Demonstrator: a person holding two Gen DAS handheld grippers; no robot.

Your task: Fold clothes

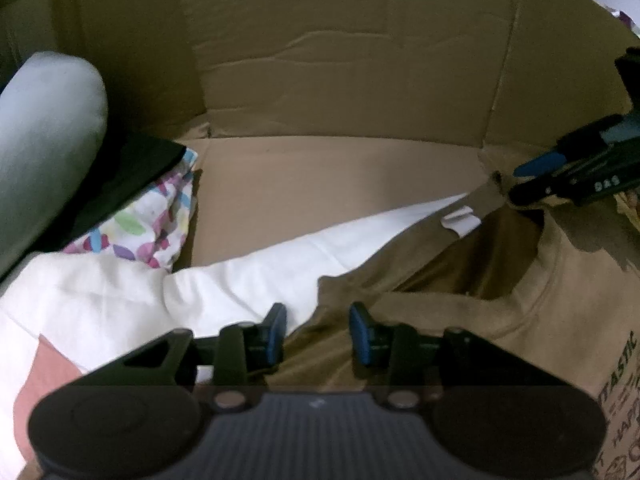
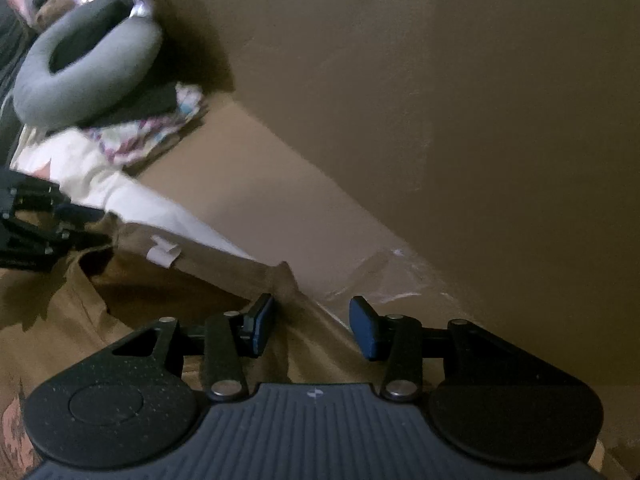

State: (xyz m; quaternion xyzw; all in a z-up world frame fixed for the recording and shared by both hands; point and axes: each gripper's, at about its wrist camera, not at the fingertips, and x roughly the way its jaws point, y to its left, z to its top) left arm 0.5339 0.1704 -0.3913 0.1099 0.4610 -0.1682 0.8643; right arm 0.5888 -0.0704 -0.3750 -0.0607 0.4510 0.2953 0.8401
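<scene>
The tan T-shirt [image 1: 460, 312] lies spread and rumpled directly ahead of and beneath both grippers, its neck opening gaping between them and a small white label [image 1: 460, 220] showing at the collar. The left gripper [image 1: 318, 334] hangs with its jaws parted just above the shoulder fabric, a ridge of cloth rising into the gap but not pinched. The right gripper [image 2: 312, 326] is likewise released, its fingers straddling a raised crease at the shirt's far edge without closing on it.

As a judgement, folding of this shirt has barely begun: it looks laid out rather than folded, with no clean fold line anywhere, so the gathering and doubling over are all left to do. Beyond the left gripper and off to its left sit a white garment [image 1: 280, 252], a cloth with coloured spots [image 1: 148, 232] and a grey ring cushion [image 2: 88, 52], all inside a cardboard box [image 1: 340, 80]; whether those clothes are finished or waiting I cannot tell.

The shirt's lower hem and sleeves are cut off by the gripper bodies. Printed lettering [image 1: 620, 380] at the edge of the left view is only partly readable, and the right view is dim and blurred.
</scene>
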